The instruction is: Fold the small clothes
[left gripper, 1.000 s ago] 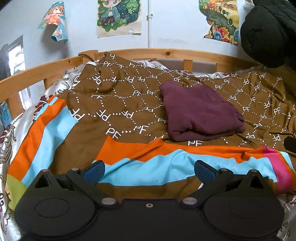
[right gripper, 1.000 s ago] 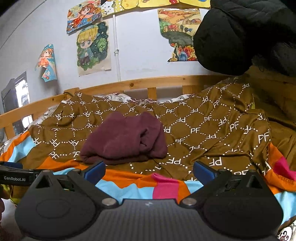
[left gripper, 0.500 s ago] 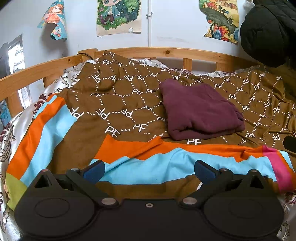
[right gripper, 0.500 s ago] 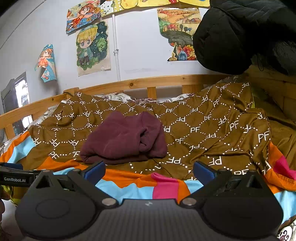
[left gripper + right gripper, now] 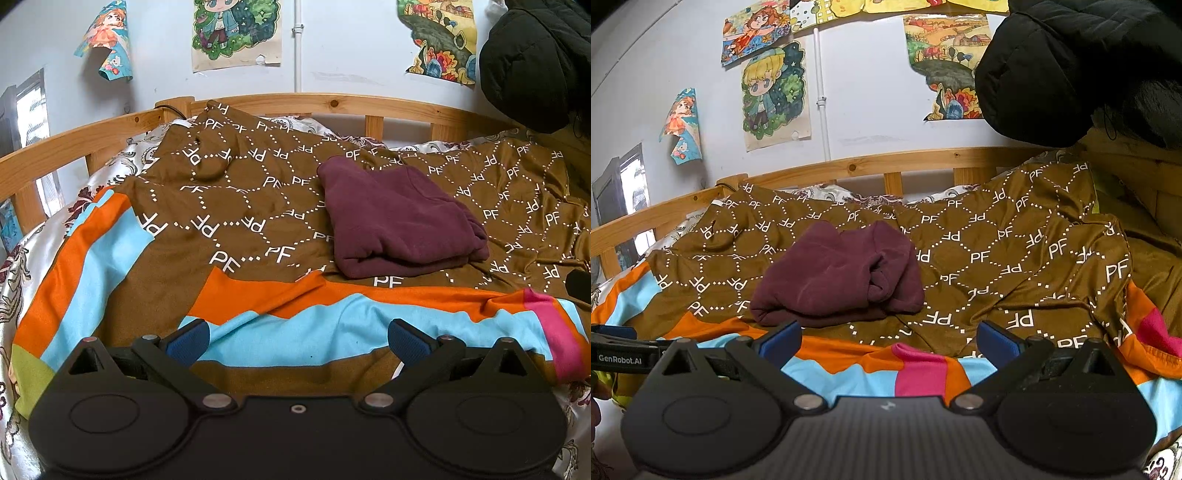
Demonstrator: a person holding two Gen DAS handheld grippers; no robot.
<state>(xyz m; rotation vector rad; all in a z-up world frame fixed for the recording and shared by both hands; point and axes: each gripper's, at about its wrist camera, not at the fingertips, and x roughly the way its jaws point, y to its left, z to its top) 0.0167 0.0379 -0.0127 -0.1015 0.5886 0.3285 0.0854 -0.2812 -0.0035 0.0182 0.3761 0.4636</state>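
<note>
Left gripper: our left gripper [image 5: 298, 341] has its blue-padded jaws spread wide with nothing between them; it hangs over the orange and light-blue border of the bedspread [image 5: 236, 206].

Right gripper: our right gripper [image 5: 889, 341] is likewise wide open and empty, low over the pink and orange edge.

Garment: the maroon garment [image 5: 399, 218] lies on the brown "PF" part of the bedspread, already doubled into a thick bundle. A rolled fold faces us along its near edge.

Bearing from left: in the left wrist view the garment sits at about 1 o'clock, well apart from the fingertips.

Bearing from right: in the right wrist view the maroon garment [image 5: 838, 277] sits at about 11 o'clock, its near edge just above the left blue pad [image 5: 781, 341].

Long axis: we judge the bundle runs roughly crosswise to both grippers, slightly slanted, with loose lumps at its right end.

Nearer hand: it lies between us; the right gripper looks somewhat closer.

Stage: we judge the fold is mostly done, or another is about to start; we cannot tell which.

Next move: a forward reach to the near fold, each gripper closing inward toward the middle.

Surroundings: wooden bed rail [image 5: 332, 105] behind, black jacket [image 5: 1071, 66] hanging at 2 o'clock.
</note>
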